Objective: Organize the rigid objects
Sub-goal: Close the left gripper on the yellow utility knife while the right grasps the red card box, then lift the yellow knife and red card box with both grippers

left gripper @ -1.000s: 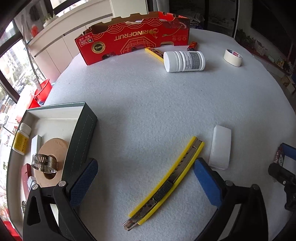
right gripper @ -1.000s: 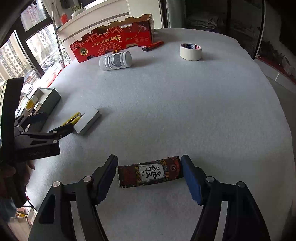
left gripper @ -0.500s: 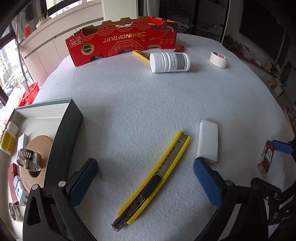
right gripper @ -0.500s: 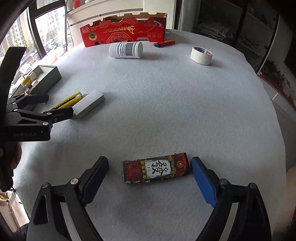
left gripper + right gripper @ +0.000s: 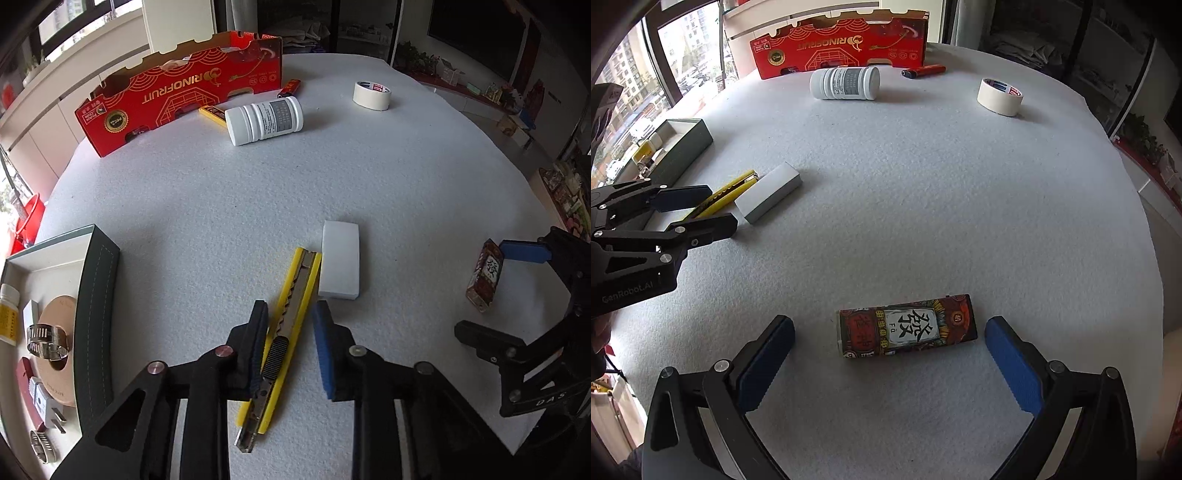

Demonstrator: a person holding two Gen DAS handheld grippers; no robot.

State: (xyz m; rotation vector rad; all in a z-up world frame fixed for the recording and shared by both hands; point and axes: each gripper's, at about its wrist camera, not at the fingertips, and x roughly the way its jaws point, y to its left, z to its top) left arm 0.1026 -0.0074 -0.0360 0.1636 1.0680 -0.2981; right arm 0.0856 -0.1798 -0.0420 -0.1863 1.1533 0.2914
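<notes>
Middle of tabletop (image 5: 923,206): bare felt is seen between the near things and the far row; nothing stands there.
Far edge: the way is blocked by a red carton (image 5: 177,92), a lying white bottle (image 5: 264,120), a lighter (image 5: 923,71) and a tape roll (image 5: 999,96).
Left edge: the side is closed by the wall of an open box (image 5: 98,314), already partly filled.
Around left tool (image 5: 290,343): the utility knife (image 5: 291,306) is straddled by the narrowed fingers; a white block (image 5: 340,266) lies just beside the knife's far end.
Around right tool (image 5: 890,363): a patterned box (image 5: 907,330) lies between the wide-spread fingers, with bare felt at either end.
Between the tools: bare felt is seen.
</notes>
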